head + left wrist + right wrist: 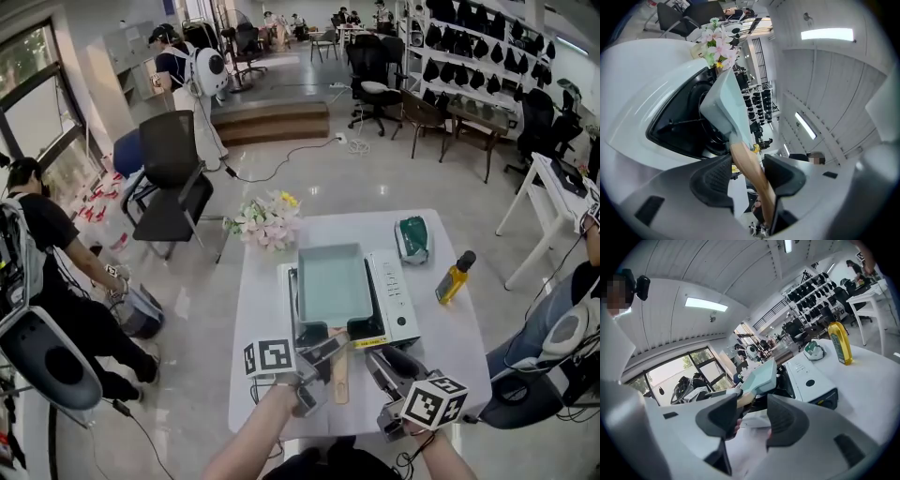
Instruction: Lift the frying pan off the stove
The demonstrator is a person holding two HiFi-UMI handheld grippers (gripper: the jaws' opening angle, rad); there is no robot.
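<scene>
A teal rectangular frying pan sits on a white portable stove in the middle of the white table. Its wooden handle points toward me. My left gripper is at that handle. In the left gripper view the handle runs between the wide jaws, with gaps on both sides, and the pan is over the black burner well of the stove. My right gripper hovers just right of the handle, open and empty. Past my right gripper I see the pan and stove.
A yellow oil bottle stands right of the stove, and a green-and-white object lies behind it. A bunch of flowers is at the table's far left corner. A black chair and a person are to the left.
</scene>
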